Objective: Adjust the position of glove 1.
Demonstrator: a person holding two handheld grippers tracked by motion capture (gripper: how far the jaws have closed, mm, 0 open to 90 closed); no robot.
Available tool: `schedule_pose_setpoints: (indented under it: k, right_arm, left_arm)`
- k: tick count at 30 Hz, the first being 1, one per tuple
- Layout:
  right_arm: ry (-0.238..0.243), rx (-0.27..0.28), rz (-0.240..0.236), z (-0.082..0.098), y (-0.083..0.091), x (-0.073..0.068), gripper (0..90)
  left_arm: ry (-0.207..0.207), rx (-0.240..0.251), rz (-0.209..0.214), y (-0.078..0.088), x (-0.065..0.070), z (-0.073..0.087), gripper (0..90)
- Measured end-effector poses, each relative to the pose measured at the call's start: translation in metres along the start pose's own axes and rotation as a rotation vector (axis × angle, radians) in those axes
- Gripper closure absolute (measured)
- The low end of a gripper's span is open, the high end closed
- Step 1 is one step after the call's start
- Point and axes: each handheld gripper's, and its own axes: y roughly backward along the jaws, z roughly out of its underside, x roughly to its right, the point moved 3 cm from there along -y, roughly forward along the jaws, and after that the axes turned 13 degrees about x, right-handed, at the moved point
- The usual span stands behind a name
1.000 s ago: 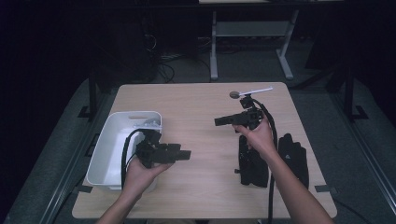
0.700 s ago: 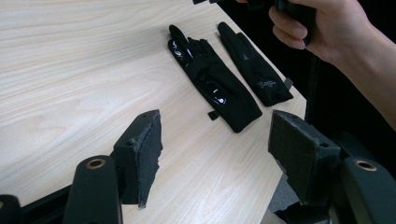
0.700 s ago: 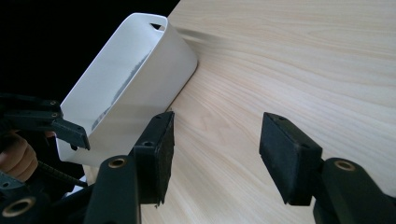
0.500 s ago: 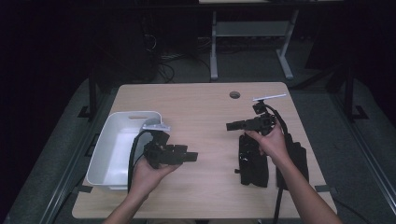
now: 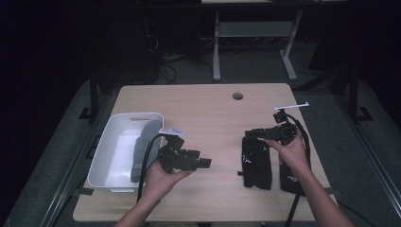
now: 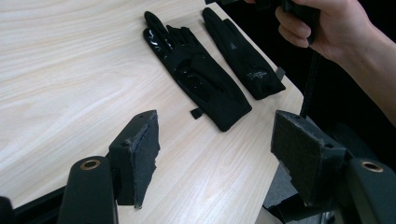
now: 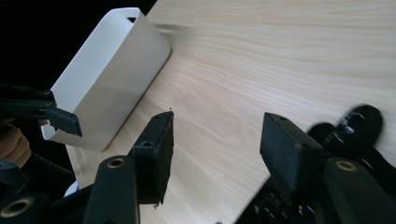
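Gloves are laid side by side on the tabletop [image 5: 217, 118]: near glove [image 5: 257, 163], far glove [image 5: 291, 177]. Right gripper [image 5: 255, 134] is held just above the near glove's fingertip end, fingers wide, nothing gripped; left gripper [image 5: 204, 163], likewise spread and empty, is farther off.

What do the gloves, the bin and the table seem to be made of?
Gloves: black fabric, probably synthetic; the nearer one has glossy palm patches, perhaps rubbery grip print.
Bin: likely plastic, white, smooth, with rounded moulded corners and a slot handle.
Table: pale wood or wood-look laminate; grain lines show, and the finish is matte.
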Motion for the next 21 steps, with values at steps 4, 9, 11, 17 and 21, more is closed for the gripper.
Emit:
schedule_pose_setpoints:
  k: [4,9,11,17,21]
  right_arm:
    - [-0.011,0.006,0.016,0.006,0.012,0.009,44.0]
    - [-0.025,0.013,0.024,0.015,0.024,0.019,43.5]
    - [-0.028,0.013,0.031,0.018,0.029,0.022,43.5]
    - [-0.03,0.022,0.043,0.028,0.042,0.029,43.6]
    - [-0.032,0.019,0.063,0.035,0.052,0.036,43.6]
  left_arm:
    - [0.0,-0.002,0.01,-0.005,0.002,0.0,31.5]
    - [-0.018,-0.013,0.015,-0.012,0.003,0.002,31.2]
    - [-0.012,-0.017,0.017,-0.014,0.005,0.003,30.8]
    - [-0.011,-0.023,0.025,-0.022,0.008,0.005,30.7]
    - [-0.011,-0.031,0.036,-0.027,0.01,0.006,30.7]
